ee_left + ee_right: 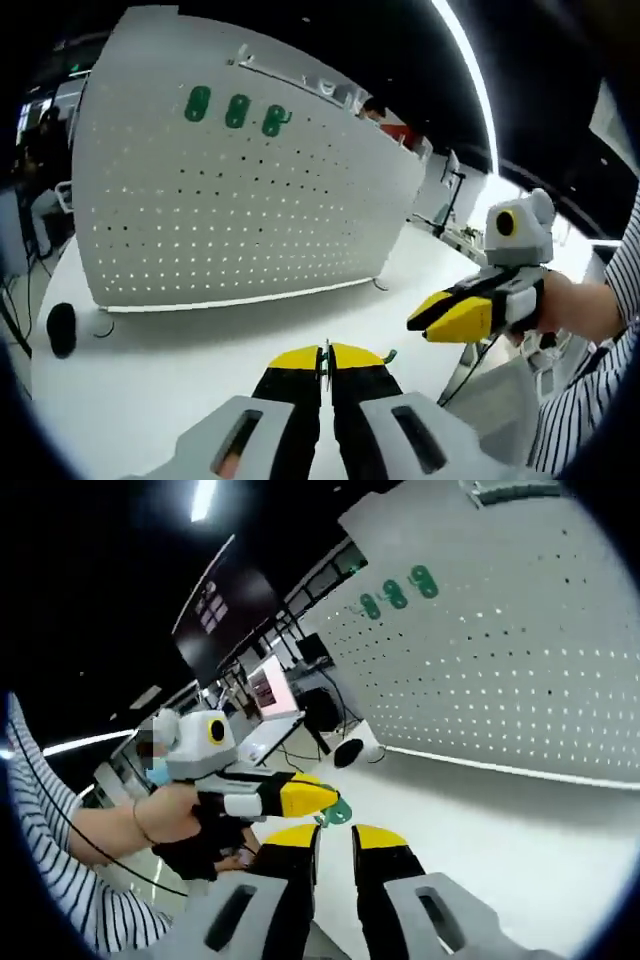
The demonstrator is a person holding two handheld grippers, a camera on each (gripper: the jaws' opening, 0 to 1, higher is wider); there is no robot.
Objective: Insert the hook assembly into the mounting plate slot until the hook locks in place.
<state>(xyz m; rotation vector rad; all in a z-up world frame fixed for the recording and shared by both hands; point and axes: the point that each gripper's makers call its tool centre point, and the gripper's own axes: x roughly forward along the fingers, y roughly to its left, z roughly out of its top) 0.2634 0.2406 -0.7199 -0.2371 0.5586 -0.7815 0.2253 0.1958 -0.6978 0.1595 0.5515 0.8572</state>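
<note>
three green hooks sit high on the white pegboard, well apart from both your grippers. your left gripper is clamped on a green hook piece. your right gripper has its jaws parted, holding nothing.

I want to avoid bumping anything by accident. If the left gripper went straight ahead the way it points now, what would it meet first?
Probably the white pegboard standing on the table. In the left gripper view, the left gripper, shut on a green hook, aims across bare tabletop at the board's lower part. Depth is unclear.
</note>
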